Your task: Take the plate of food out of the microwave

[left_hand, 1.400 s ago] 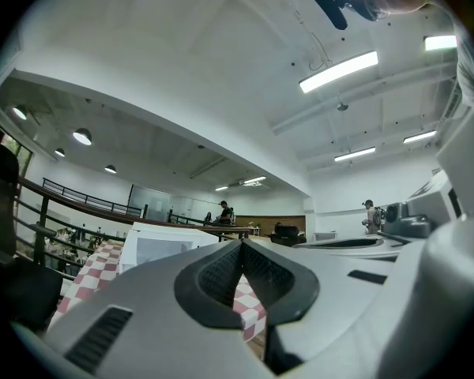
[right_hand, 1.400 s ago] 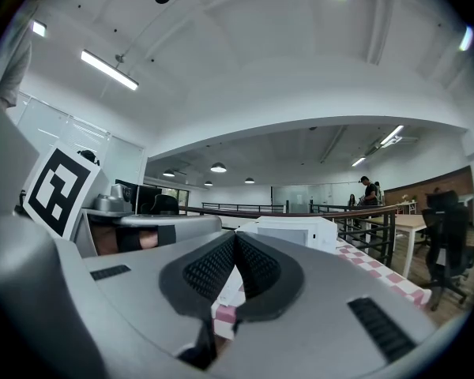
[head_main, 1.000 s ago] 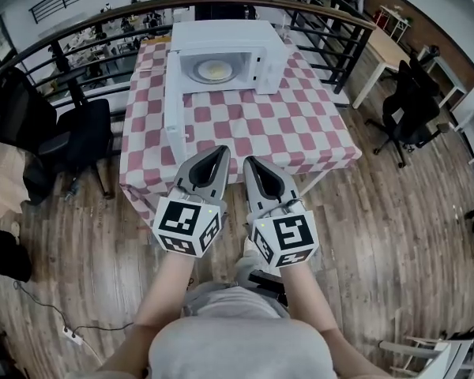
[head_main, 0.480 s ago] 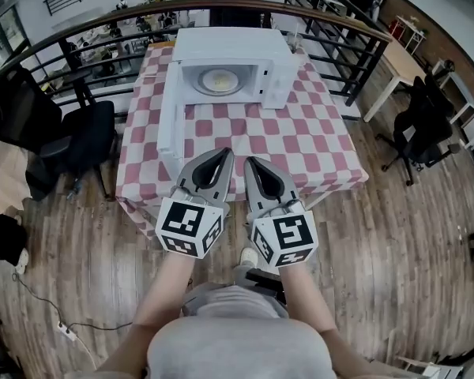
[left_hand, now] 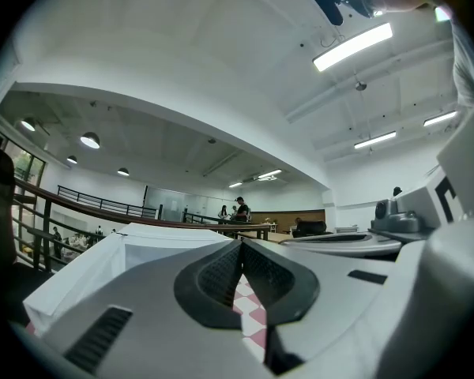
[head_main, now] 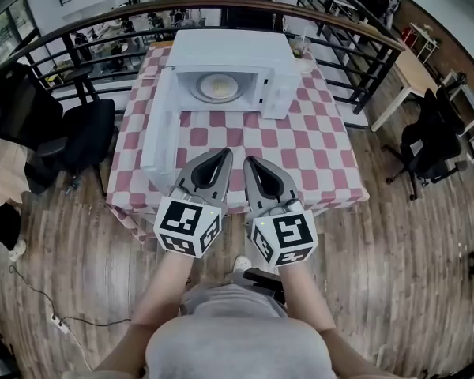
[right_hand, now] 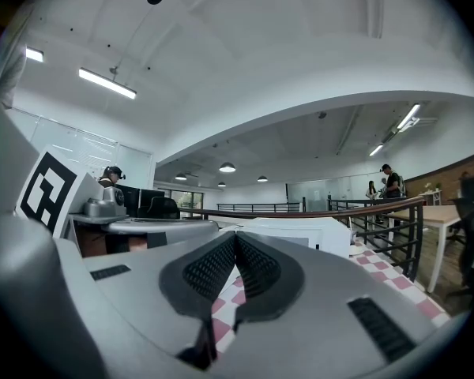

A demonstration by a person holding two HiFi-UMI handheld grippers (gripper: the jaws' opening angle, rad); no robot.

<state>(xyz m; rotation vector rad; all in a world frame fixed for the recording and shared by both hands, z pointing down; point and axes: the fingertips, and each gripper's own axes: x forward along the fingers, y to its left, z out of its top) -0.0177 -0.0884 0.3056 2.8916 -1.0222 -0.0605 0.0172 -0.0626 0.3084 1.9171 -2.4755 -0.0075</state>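
Observation:
A white microwave stands at the far end of a table with a red-and-white checked cloth. Its door hangs open to the left. Inside sits a pale plate of food. My left gripper and right gripper are side by side over the table's near edge, pointing level at the microwave and well short of it. Both are shut with nothing between the jaws. The left gripper view has its shut jaw tips in front of the microwave; the right gripper view has its tips beside the microwave.
A black chair stands left of the table and an office chair to the right. A dark railing curves behind the table. A cup stands right of the microwave. A cable and power strip lie on the wooden floor.
The person has stepped toward the table, so both grippers now reach over its near edge and the microwave is closer. Both grippers stay shut and side by side.

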